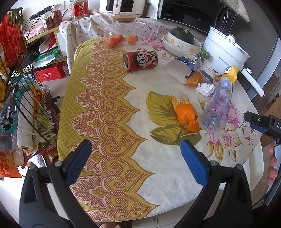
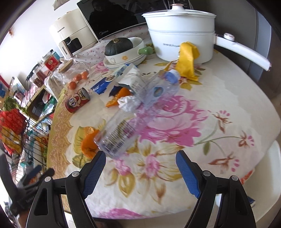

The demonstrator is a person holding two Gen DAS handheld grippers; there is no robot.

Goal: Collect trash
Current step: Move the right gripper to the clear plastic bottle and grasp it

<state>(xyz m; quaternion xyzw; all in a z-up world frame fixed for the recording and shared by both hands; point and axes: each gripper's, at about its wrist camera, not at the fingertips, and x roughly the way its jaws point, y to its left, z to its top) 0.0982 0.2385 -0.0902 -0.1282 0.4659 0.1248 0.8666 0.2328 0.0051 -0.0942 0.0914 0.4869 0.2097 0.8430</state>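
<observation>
On the flowered tablecloth [image 1: 108,108] lies trash: an empty clear plastic bottle [image 1: 218,107] on its side, orange peel [image 1: 187,115] beside it, a red cartoon can [image 1: 140,60] on its side, a crumpled white tissue [image 1: 205,88], a torn blue-white carton [image 1: 182,67], more peel [image 1: 194,79] and a yellow wrapper [image 1: 231,73]. My left gripper [image 1: 136,149] is open and empty, above the table's near edge, short of the peel. My right gripper [image 2: 140,157] is open and empty, just short of the bottle's [image 2: 137,112] base. The can [image 2: 77,101] and yellow wrapper [image 2: 187,59] also show there.
At the back stand a white electric pot [image 1: 226,50], stacked bowls with a dark squash [image 1: 182,42], a glass jar [image 1: 126,28] with small oranges [image 1: 114,40], a microwave [image 1: 193,12] and a white appliance [image 1: 123,7]. A wire rack [image 1: 22,87] with bags stands left of the table.
</observation>
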